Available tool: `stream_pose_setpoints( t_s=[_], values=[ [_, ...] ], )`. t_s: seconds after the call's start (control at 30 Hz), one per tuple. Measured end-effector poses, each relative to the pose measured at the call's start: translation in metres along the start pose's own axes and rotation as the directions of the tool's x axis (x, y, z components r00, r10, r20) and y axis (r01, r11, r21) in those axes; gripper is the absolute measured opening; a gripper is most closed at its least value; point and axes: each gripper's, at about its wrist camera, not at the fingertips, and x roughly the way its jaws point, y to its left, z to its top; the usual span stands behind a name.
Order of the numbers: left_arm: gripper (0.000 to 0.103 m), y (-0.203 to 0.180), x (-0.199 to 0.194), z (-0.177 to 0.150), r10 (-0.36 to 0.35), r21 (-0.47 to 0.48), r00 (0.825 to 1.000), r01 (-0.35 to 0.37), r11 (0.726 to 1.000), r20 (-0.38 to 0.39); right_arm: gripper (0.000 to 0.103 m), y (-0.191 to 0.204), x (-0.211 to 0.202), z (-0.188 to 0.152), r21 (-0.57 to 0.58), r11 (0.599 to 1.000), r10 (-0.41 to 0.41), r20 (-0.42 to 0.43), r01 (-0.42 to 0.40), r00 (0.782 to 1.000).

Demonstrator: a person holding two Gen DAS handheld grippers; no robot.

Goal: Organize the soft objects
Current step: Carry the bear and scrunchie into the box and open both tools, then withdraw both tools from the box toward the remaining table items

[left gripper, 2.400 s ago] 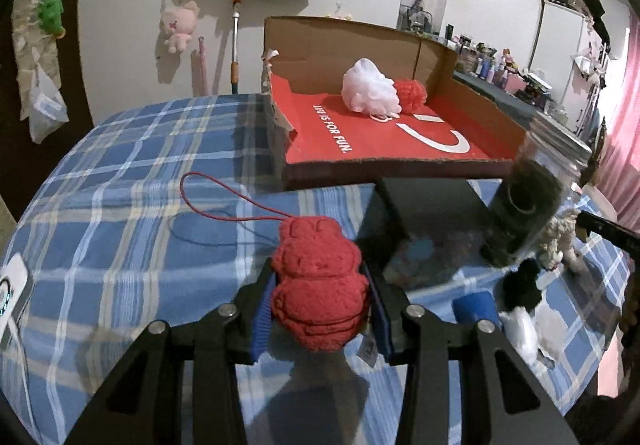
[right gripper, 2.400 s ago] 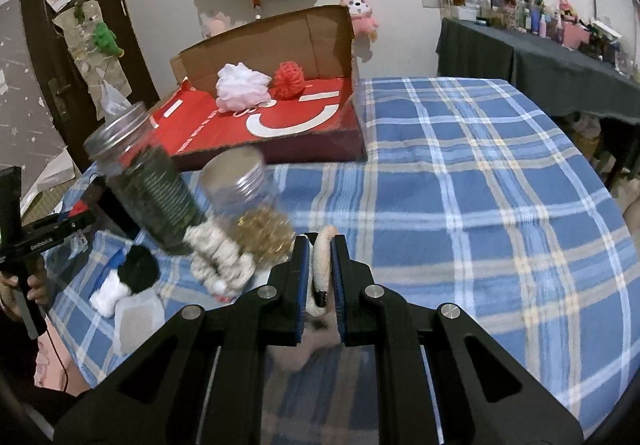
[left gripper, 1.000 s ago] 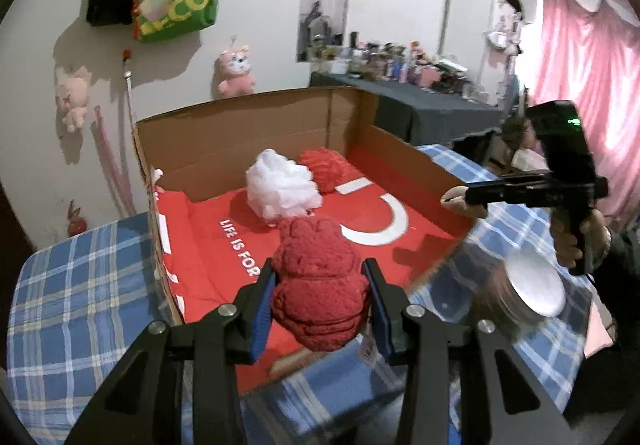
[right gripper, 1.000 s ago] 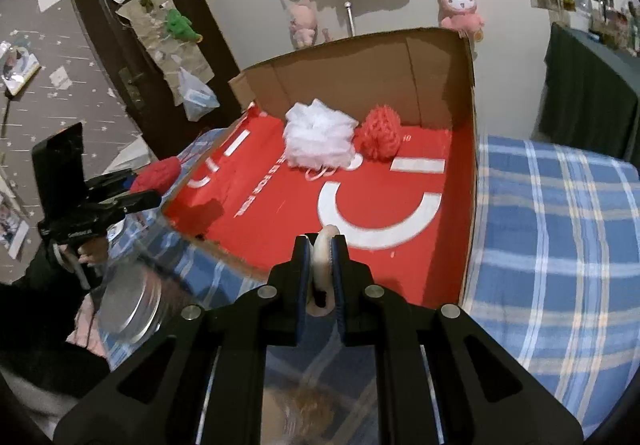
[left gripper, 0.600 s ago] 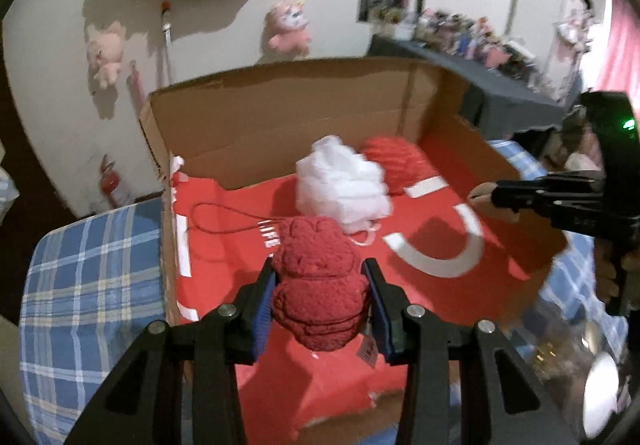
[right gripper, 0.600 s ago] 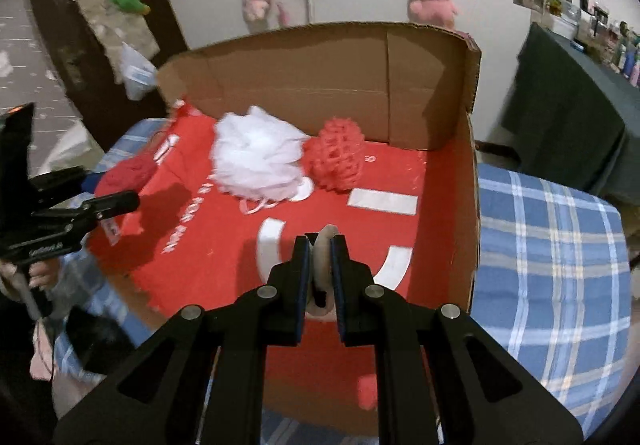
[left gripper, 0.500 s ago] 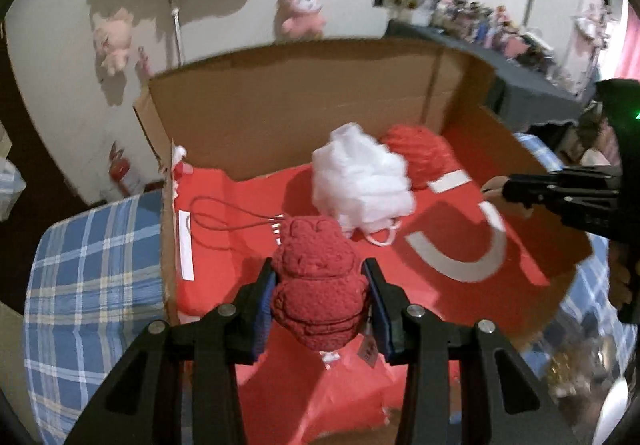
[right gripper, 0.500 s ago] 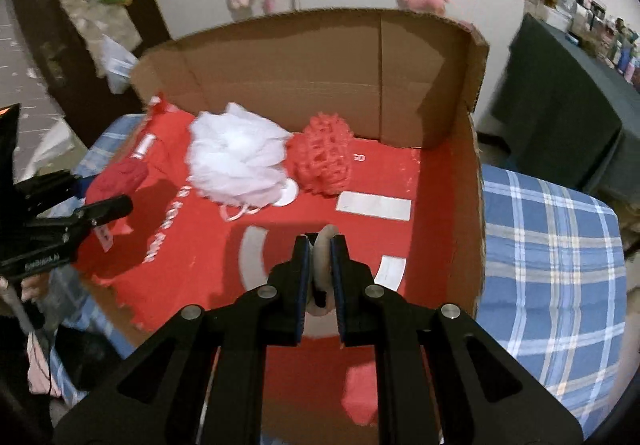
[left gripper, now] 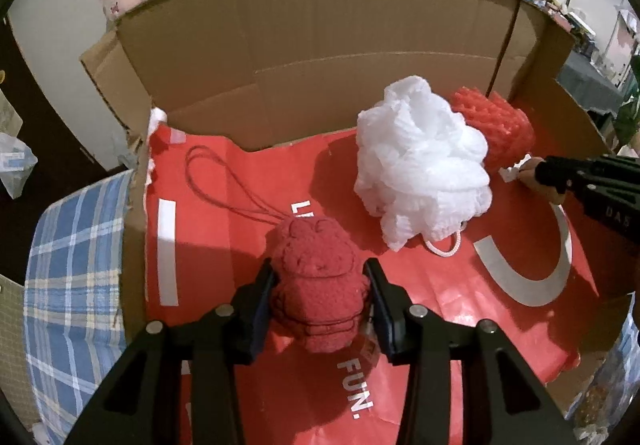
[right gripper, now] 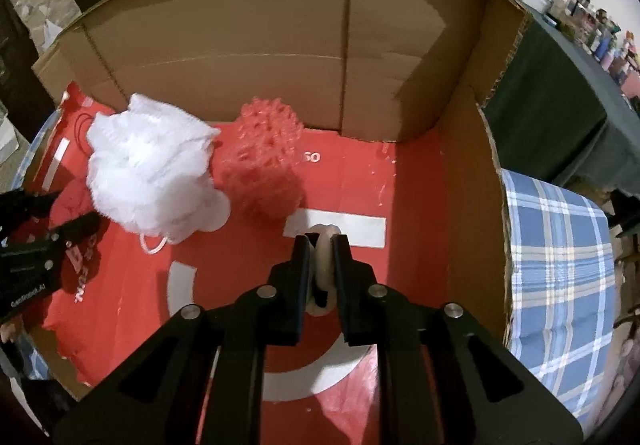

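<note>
While the left gripper (left gripper: pixel 320 281) is squeezing the fuzzy red knitted toy (left gripper: pixel 316 281), its long cord (left gripper: pixel 224 185) is trailing toward the box's left edge. The right gripper (right gripper: pixel 321 245) is pinching a small white soft ring (right gripper: pixel 323 261). The cord might be catching there.

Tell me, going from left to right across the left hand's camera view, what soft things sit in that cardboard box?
Red plush toy held in the left gripper → white mesh pouf → red mesh pouf, tucked behind the white one → the small pale item carried by the right gripper.

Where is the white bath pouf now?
The white bath pouf lies inside the cardboard box near its back wall, touching the red mesh pouf on its right.
</note>
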Motion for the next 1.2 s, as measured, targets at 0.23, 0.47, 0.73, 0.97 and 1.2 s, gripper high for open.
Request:
stream_pose_setpoints(
  t_s=[0.23,0.47,0.73,0.97,1.2],
  values=[
    [0.049,-0.003,0.001,0.001,-0.002,0.002,1.0,0.002,1.0,-0.005,0.02,-0.002,0.001,0.002,0.006,1.0,0.019,-0.01,-0.019,1.0],
    [0.07,-0.005,-0.008,0.001,-0.029,-0.001,0.999,0.029,1.0,0.033,0.053,0.001,0.0,0.001,-0.029,0.999,0.037,-0.008,-0.037,0.999],
    [0.088,-0.01,-0.041,-0.007,-0.038,0.005,0.992,0.038,0.999,0.117,0.061,0.006,-0.022,0.001,-0.043,0.999,0.024,0.042,-0.022,0.999],
    [0.096,-0.014,-0.09,-0.019,-0.061,-0.01,0.973,0.065,0.998,0.223,0.071,0.01,-0.069,-0.016,-0.037,0.999,0.037,0.128,-0.032,0.991],
    [0.103,-0.02,-0.145,-0.046,-0.05,-0.014,0.926,0.06,0.998,0.374,0.076,0.023,-0.137,-0.04,-0.042,0.998,0.058,0.263,-0.048,0.963]
  ],
)
